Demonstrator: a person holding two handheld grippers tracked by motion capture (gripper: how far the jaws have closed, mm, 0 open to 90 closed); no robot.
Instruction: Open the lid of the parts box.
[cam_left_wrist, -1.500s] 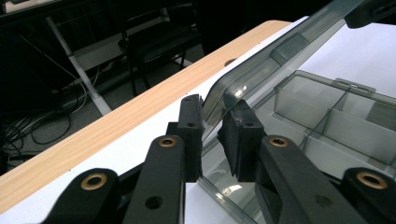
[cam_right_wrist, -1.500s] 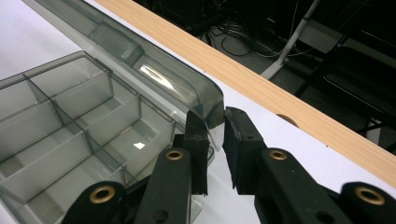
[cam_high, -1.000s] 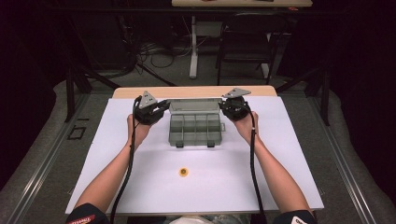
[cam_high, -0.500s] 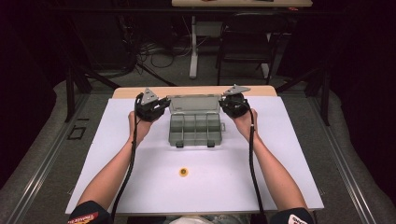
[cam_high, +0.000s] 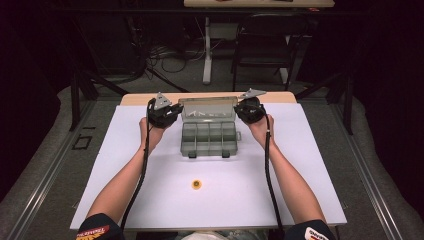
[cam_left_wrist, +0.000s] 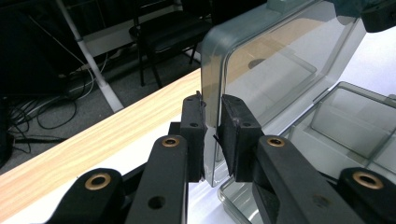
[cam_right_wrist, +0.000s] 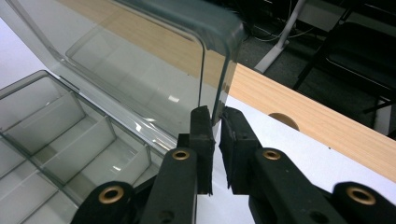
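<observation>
- The clear compartment box (cam_high: 207, 138) sits mid-worktop (cam_high: 125, 200), its lid (cam_high: 208, 108) raised upright at the far side.
- The left tool (cam_left_wrist: 213, 135) pinches the lid's left edge.
- The right tool (cam_right_wrist: 216, 140) pinches its right edge.
- A small yellow ring (cam_high: 197, 184) lies nearer the person.

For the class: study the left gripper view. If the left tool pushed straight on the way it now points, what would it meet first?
The left tool already clamps the side edge of the clear lid of the organiser box, so the lid itself lies first in its path. Beyond it, probably the right tool at the lid's far edge, though depth is unclear.
</observation>
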